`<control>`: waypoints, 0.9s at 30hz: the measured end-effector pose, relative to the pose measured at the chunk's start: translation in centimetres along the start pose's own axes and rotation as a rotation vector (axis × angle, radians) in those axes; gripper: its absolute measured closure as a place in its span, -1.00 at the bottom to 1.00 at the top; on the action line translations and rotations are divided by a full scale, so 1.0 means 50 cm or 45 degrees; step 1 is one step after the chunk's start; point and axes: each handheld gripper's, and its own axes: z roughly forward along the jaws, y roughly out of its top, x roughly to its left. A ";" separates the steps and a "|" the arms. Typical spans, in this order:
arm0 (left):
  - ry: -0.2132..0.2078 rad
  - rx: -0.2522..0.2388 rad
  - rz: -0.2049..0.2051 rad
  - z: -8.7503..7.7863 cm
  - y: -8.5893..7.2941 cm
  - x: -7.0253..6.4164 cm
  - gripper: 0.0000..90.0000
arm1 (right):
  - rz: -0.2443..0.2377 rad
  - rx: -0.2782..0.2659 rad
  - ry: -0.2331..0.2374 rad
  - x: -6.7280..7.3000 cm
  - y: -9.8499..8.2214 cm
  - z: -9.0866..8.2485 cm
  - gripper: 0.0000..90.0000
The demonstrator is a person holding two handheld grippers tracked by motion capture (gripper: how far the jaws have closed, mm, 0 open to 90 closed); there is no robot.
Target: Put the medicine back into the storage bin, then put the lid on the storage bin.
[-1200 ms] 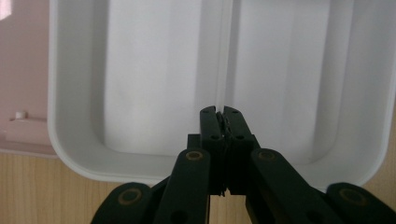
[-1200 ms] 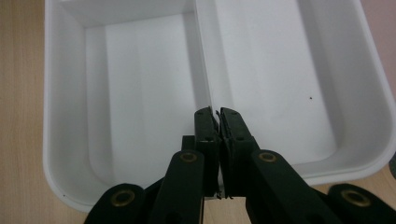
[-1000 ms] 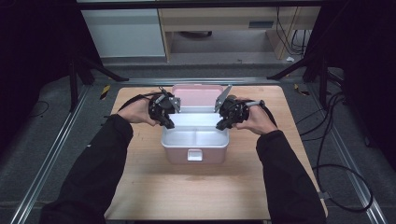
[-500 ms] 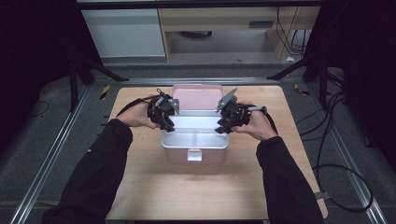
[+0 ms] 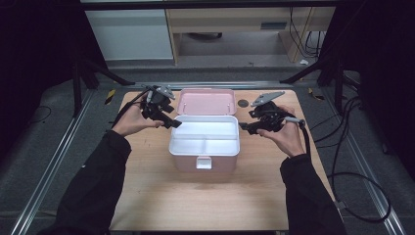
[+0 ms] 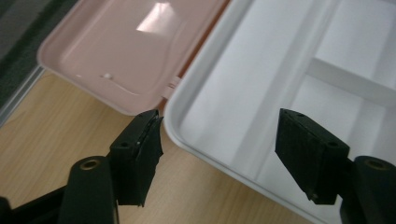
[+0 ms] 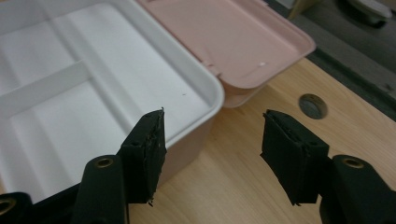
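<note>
The pink box (image 5: 204, 142) sits lid-flat, so I back my left gripper (image 5: 172, 122) toward nine o'clock and right gripper (image 5: 243, 127) toward three, both jaws just opened, empty.

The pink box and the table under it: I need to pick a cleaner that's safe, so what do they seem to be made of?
The pink box looks like moulded plastic: rounded corners, thin walls. Its lid is glossy and mirrors a light patch. The white tray inside is probably plastic too, smooth and semi-matte. The table shows light wood grain; whether solid wood or laminate, I cannot tell.
</note>
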 end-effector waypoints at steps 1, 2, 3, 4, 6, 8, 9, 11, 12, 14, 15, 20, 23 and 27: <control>0.014 -0.012 -0.023 0.001 0.000 0.004 -0.40 | 0.029 -0.015 -0.023 -0.005 0.000 -0.002 -0.17; 0.034 -0.027 -0.059 0.002 0.001 0.010 -0.41 | 0.056 -0.019 -0.040 -0.008 0.000 -0.002 -0.18; 0.047 -0.041 -0.078 0.003 0.002 0.015 -0.42 | 0.096 -0.019 -0.071 -0.014 0.002 -0.002 -0.18; 0.064 -0.060 -0.104 0.003 0.002 0.019 -0.44 | 0.119 -0.033 -0.083 -0.019 0.003 -0.001 -0.18; 0.092 -0.099 -0.151 0.004 0.004 0.028 -0.45 | 0.172 -0.074 -0.089 -0.028 0.005 0.002 -0.17; 0.104 -0.123 -0.199 0.008 0.005 0.038 -0.46 | 0.219 -0.102 -0.098 -0.035 0.006 0.008 -0.17; 0.119 -0.131 -0.218 0.012 0.006 0.042 -0.46 | 0.239 -0.107 -0.094 -0.040 0.007 0.012 -0.18; 0.141 -0.130 -0.245 0.020 0.006 0.049 -0.46 | 0.262 -0.106 -0.119 -0.047 0.007 0.022 -0.18; 0.147 -0.131 -0.261 0.026 0.006 0.053 -0.47 | 0.262 -0.101 -0.121 -0.050 0.008 0.026 -0.20; 0.161 -0.125 -0.279 0.035 0.004 0.059 -0.50 | 0.262 -0.091 -0.149 -0.058 0.012 0.037 -0.23; 0.162 -0.122 -0.288 0.040 0.003 0.062 -0.51 | 0.252 -0.090 -0.156 -0.060 0.014 0.041 -0.23; 0.208 -0.103 -0.293 0.065 0.005 0.067 -0.55 | 0.256 -0.119 -0.170 -0.063 0.031 0.057 -0.26; 0.210 -0.151 -0.324 0.077 0.010 0.072 -0.52 | 0.270 -0.145 -0.166 -0.068 0.041 0.069 -0.33; 0.219 -0.176 -0.338 0.095 0.014 0.076 -0.52 | 0.282 -0.150 -0.176 -0.077 0.051 0.094 -0.33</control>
